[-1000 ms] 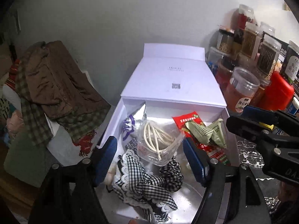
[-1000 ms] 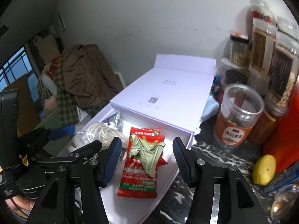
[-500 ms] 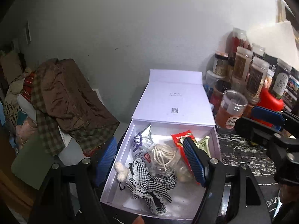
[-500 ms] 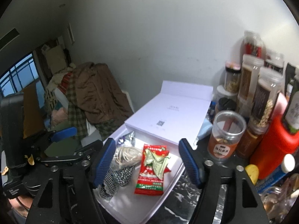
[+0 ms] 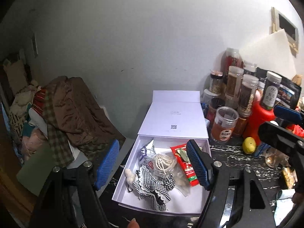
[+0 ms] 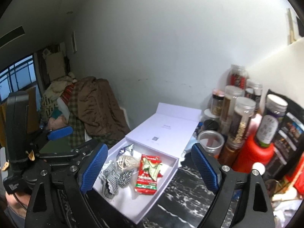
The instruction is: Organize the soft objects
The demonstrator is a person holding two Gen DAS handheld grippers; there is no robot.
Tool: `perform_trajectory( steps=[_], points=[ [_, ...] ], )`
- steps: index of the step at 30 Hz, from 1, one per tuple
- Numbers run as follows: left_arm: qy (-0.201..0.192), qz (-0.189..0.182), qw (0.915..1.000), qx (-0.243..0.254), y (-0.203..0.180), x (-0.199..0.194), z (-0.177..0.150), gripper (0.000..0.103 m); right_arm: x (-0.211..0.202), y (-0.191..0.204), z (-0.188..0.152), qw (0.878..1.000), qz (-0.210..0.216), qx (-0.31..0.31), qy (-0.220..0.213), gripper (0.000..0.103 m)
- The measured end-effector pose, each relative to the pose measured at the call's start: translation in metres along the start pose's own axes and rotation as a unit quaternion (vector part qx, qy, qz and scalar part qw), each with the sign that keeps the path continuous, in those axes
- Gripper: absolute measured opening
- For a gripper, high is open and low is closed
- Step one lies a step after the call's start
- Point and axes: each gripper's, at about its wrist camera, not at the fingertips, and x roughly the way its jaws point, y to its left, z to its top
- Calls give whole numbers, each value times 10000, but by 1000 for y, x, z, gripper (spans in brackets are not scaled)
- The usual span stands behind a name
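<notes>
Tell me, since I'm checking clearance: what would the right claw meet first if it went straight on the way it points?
Probably the open white box, around the red snack packet lying in it. The right claw, jaws opening and empty, points down toward them, though depth is hard to judge through the fisheye.

The left gripper's right finger (image 5: 197,164) covers part of the red snack packet (image 5: 185,159), so its print can't be read. The box lid's label (image 5: 173,127) is too small to make out. Jars (image 5: 245,93) at the back overlap, their contents unclear. Right wrist view: the near corner of the white box (image 6: 144,211) blurs, and the right gripper's left finger (image 6: 93,171) hides the checked cloth's (image 6: 111,178) edge.
</notes>
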Motion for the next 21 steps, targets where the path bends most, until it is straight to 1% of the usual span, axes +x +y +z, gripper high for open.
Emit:
perform_trajectory(
  steps=[2, 6, 12, 15, 18, 21],
  points=[
    [-16, -34, 10000, 12, 0, -8, -1, 73, -11, 1, 0, 10000, -53, -34, -10, 93],
    [-67, -12, 10000, 36, -3, -25, -5, 73, -34, 5, -4, 9998, -107, -112, -105, 93],
    [-250, -78, 9996, 39, -8, -59, -14, 73, -64, 13, -12, 9997, -95, -111, -207, 94],
    [-277, -108, 9995, 82, -12, -75, -20, 73, -79, 16, -18, 9995, -123, -111, -263, 94],
    [-317, -155, 9993, 111, -16, -88, -27, 73, -90, 19, -25, 9994, -163, -125, -292, 98],
    [-291, -174, 9994, 124, -17, -99, -33, 74, -101, 20, -31, 9991, -234, -122, -323, 99]
  ],
)
